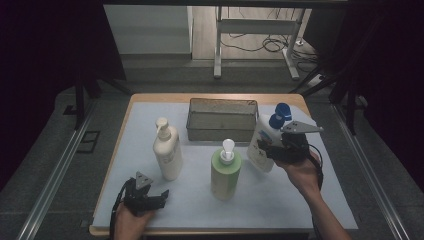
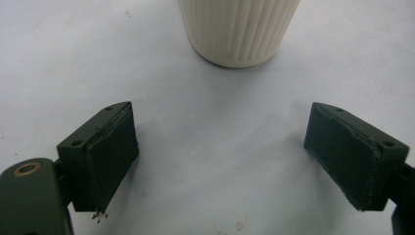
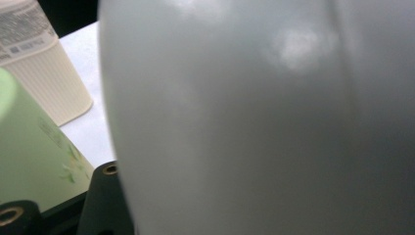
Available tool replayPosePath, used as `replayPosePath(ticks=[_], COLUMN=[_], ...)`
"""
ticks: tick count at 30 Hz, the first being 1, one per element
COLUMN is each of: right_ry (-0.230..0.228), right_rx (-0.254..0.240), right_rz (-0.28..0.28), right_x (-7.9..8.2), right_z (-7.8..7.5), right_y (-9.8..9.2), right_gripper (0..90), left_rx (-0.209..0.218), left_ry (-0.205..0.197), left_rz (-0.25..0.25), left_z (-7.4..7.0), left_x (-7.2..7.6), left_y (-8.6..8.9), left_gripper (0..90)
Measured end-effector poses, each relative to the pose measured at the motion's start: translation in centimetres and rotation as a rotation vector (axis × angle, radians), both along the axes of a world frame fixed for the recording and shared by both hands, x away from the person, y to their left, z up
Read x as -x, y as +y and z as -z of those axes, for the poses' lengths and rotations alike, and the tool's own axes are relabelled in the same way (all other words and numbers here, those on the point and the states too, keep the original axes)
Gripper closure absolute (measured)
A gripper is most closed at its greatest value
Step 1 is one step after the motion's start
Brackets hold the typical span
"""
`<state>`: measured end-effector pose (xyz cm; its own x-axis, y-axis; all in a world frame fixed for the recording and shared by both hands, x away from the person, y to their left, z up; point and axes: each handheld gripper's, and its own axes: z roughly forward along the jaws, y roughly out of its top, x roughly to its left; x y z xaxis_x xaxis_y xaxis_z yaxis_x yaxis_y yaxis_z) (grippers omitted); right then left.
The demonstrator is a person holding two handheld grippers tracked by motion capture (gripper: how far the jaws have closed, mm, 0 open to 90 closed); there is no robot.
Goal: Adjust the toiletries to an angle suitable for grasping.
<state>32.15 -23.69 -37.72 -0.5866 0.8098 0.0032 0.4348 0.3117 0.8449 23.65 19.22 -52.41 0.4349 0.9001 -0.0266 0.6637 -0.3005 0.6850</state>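
My right gripper (image 1: 265,150) is shut on a white bottle (image 1: 260,132) with a blue cap (image 1: 280,116), at the right of the white mat. The bottle leans with its top to the right. In the right gripper view the bottle's wall (image 3: 254,112) sits right against the camera, and one black finger (image 3: 105,200) shows at its left. My left gripper (image 1: 149,189) rests low at the front left, open with nothing between its fingers. Its two pads (image 2: 110,156) stand wide apart over the mat, and the ribbed base of a cream pump bottle (image 2: 240,29) is just ahead.
The cream pump bottle (image 1: 167,150) stands upright left of centre. A green pump bottle (image 1: 226,172) stands mid-front, close to the left of the held bottle. A grey mesh basket (image 1: 222,131) sits at the back centre. The mat (image 1: 280,200) covers a wooden table.
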Motion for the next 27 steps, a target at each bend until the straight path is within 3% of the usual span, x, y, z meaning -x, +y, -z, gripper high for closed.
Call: replayPosePath(ticks=[27], right_ry=[-0.013], right_rx=[-0.011], right_rz=[-0.061], right_x=[-2.9], right_z=[-3.4], right_y=[3.0], right_gripper=[40.3], left_rx=[0.000], left_ry=[0.000], left_rz=[0.000], left_z=[0.0], left_x=[0.0], left_y=[0.0], left_gripper=[12.3])
